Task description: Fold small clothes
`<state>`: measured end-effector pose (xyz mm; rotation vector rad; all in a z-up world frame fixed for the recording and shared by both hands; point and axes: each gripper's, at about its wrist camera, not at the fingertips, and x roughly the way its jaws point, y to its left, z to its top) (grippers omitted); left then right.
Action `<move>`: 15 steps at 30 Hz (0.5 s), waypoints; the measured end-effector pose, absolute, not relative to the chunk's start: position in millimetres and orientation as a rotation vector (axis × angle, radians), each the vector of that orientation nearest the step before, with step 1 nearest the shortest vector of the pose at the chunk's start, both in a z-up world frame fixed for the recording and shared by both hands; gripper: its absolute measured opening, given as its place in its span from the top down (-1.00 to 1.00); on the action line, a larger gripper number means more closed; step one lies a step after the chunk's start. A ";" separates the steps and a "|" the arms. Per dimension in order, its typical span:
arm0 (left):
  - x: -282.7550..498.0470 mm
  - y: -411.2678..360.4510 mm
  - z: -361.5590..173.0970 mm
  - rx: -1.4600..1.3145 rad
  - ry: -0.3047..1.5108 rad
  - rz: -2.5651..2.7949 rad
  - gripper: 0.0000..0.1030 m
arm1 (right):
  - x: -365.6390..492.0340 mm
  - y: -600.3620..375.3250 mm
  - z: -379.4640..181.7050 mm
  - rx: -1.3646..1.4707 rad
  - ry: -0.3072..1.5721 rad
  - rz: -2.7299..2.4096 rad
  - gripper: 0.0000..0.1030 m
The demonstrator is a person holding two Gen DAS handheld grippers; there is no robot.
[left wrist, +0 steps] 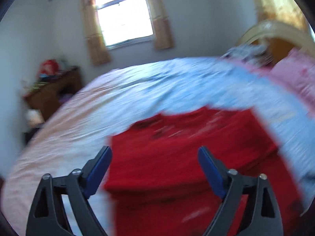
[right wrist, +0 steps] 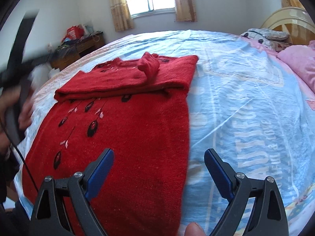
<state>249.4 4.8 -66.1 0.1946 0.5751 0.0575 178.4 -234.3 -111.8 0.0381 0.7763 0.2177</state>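
A red knitted sweater (right wrist: 128,127) with dark embroidered leaves lies flat on the bed, its top part folded down into a band (right wrist: 137,76). A bunched red sleeve (right wrist: 148,64) rests on that band. My right gripper (right wrist: 159,153) is open just above the sweater's lower right edge, holding nothing. In the blurred left wrist view my left gripper (left wrist: 155,151) is open over the sweater (left wrist: 187,157), nothing pinched between its blue pads. A hand (right wrist: 25,108) holds the left tool at the sweater's left side.
A light blue printed sheet (right wrist: 236,98) covers the bed, with bare sheet to the sweater's right. A pink pillow (right wrist: 299,66) and a headboard (right wrist: 285,19) lie far right. A cluttered wooden desk (right wrist: 82,47) stands beyond the bed's left edge, under a window.
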 end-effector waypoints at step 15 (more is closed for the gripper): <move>278.0 94.4 -138.4 0.005 0.791 0.244 -0.99 | 298.1 -210.7 -69.8 0.089 0.776 0.143 -0.46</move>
